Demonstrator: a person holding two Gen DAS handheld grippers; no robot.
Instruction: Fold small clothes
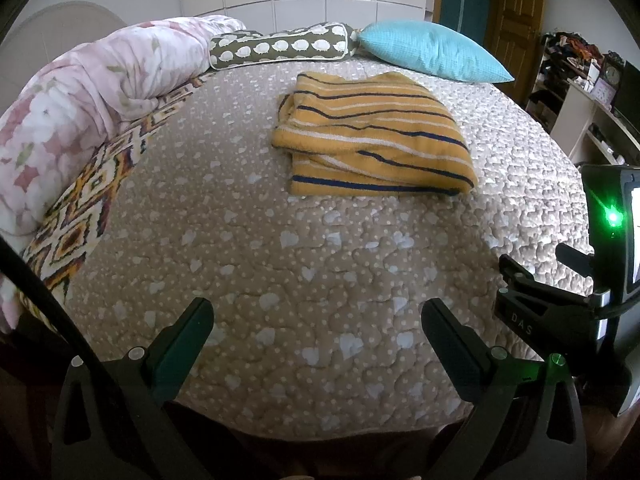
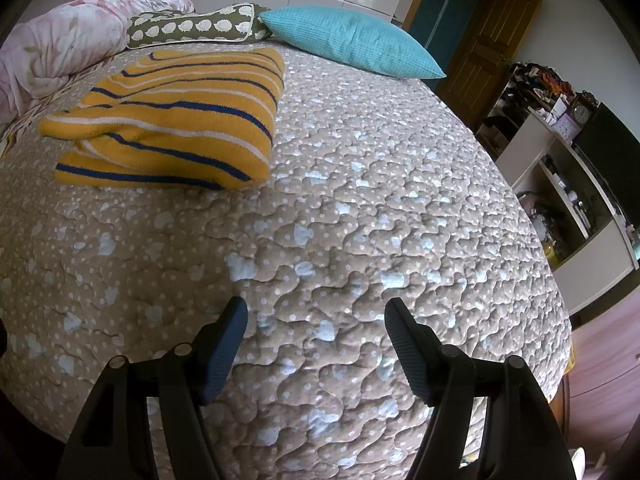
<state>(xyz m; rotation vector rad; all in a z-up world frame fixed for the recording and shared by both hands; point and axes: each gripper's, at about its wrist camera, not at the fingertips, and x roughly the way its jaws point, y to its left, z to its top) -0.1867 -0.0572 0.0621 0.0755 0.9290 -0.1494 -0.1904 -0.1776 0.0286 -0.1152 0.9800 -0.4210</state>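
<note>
A yellow knit garment with navy and white stripes (image 1: pixel 372 136) lies folded into a thick rectangle on the beige quilted bedspread (image 1: pixel 280 248); in the right wrist view the same garment (image 2: pixel 168 120) sits at the upper left. My left gripper (image 1: pixel 318 310) hovers open over bare quilt near the bed's front edge, well short of the garment, with nothing between its fingers. My right gripper (image 2: pixel 316 312) is likewise open and empty above the quilt (image 2: pixel 360 220), to the right of and nearer than the garment. Part of the right gripper's body, with a green light, shows at the left wrist view's right edge (image 1: pixel 604 220).
A pink floral duvet (image 1: pixel 80 96) is bunched along the left, over a patterned blanket edge (image 1: pixel 88 208). A sheep-print bolster (image 1: pixel 280 44) and a teal pillow (image 1: pixel 432 50) lie at the head. Shelves with clutter and a clock (image 2: pixel 560 120) stand right of the bed.
</note>
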